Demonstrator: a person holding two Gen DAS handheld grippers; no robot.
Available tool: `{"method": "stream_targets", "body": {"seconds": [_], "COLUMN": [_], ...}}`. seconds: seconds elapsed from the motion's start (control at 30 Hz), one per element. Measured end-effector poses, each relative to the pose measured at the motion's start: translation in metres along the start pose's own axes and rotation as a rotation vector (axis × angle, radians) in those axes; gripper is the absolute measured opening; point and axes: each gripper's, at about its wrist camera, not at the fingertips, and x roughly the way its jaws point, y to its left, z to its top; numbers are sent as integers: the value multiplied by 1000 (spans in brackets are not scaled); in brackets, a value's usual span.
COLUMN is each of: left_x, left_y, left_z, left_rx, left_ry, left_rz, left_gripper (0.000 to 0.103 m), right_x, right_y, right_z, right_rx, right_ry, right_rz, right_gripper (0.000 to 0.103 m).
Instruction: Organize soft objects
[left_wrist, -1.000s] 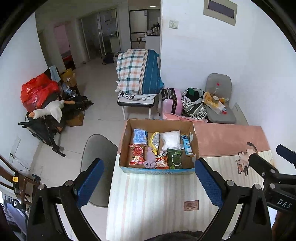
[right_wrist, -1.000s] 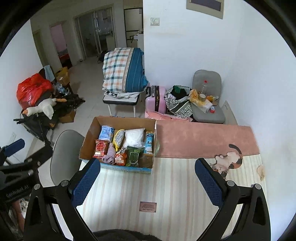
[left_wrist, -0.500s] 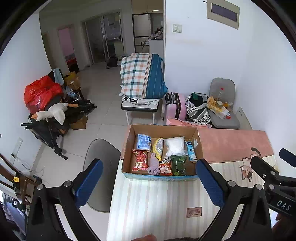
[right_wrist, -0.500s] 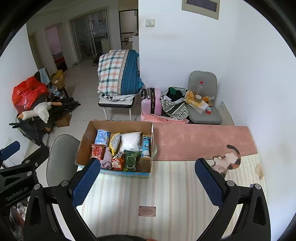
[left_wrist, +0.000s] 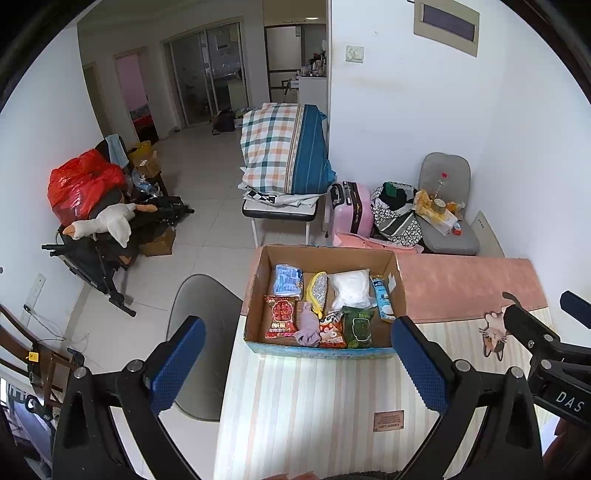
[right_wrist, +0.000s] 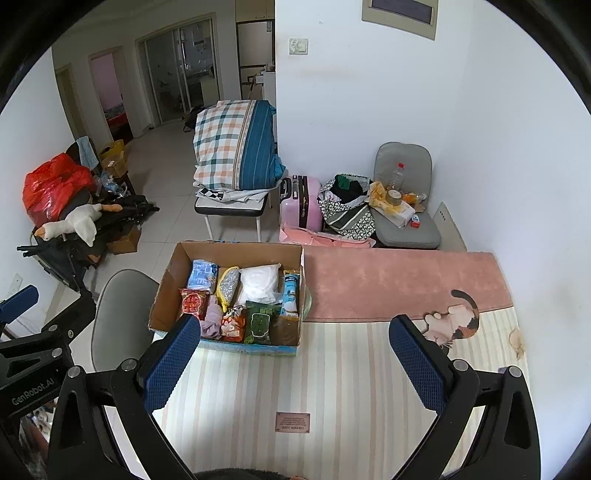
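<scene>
Cardboard box (left_wrist: 325, 258) open, soft packets packed inside.

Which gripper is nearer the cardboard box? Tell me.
Left. The left gripper hangs directly in front of the cardboard box, roughly centred on it. The right gripper sits off toward the box's right, over the striped tablecloth.

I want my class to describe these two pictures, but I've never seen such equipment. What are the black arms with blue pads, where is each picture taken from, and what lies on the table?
A person holds two hand-held grippers, each with its own camera looking forward along its jaws. One picture comes from the left gripper, the other from the right gripper. Both are open and hold nothing. On the striped tablecloth stands a cardboard box holding snack packets, a white bag and a purple cloth. Behind lies a pink mat.
</scene>
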Motion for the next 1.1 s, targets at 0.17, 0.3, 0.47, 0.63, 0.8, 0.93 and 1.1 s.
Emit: {"method": "stream_targets", "body": {"seconds": [0.17,0.3,0.47,0.63,0.8,0.93,1.1], "left_x": [1,2,3,4,5,5,4], "left_y": [-1,-4,-5,-7,-8,-8,-8], "left_z": [0,0,0,0,0,0,0], "left_rx": [-2,2,1,0,0,1,-2], "left_ry": [5,9,8,11,9,7,14], "left_rz": [-4,-6,-7,-9,-9,-8,-10], "left_gripper": [103,103,103,103,103,103,103], "right_x": [0,1,1,1,2,2,1], "right_y": [-2,-6,-7,-9,-9,-9,-10], "right_z": [-3,-4,-4,-4,-3,-3,-2], "right_rx": [5,10,9,12,12,14,18], "right_ry": [-2,-1,-2,-4,-3,1,2], "right_rz": [-6,-10,-10,-11,-11,-12,-13], "right_gripper": [103,103,103,103,103,103,103]}}
